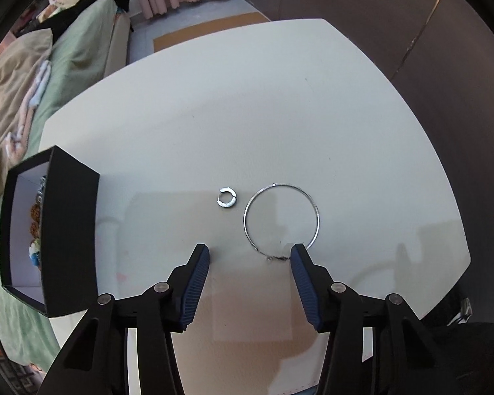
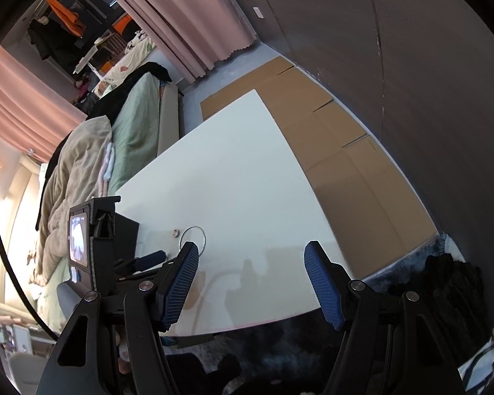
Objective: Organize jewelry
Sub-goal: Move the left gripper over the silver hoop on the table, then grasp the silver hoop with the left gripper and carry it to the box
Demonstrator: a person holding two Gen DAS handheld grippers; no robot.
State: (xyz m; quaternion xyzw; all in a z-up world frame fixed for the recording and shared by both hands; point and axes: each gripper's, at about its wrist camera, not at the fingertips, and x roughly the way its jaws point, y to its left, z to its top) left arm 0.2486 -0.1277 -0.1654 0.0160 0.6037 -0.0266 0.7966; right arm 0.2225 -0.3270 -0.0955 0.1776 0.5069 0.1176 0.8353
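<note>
The left gripper [image 1: 250,253] hovered with jaws released; a thin bangle [image 1: 281,218] lay just ahead. A small ring [image 1: 226,197] sat beyond them. The right gripper [image 2: 252,251] also gaped, holding nothing.

right gripper [image 2: 251,251] (jaws apart), white table [image 2: 233,177]

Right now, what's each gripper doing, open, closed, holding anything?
Left gripper: open, holding nothing, above the table near the thin bangle.
Right gripper: open, holding nothing.
</note>
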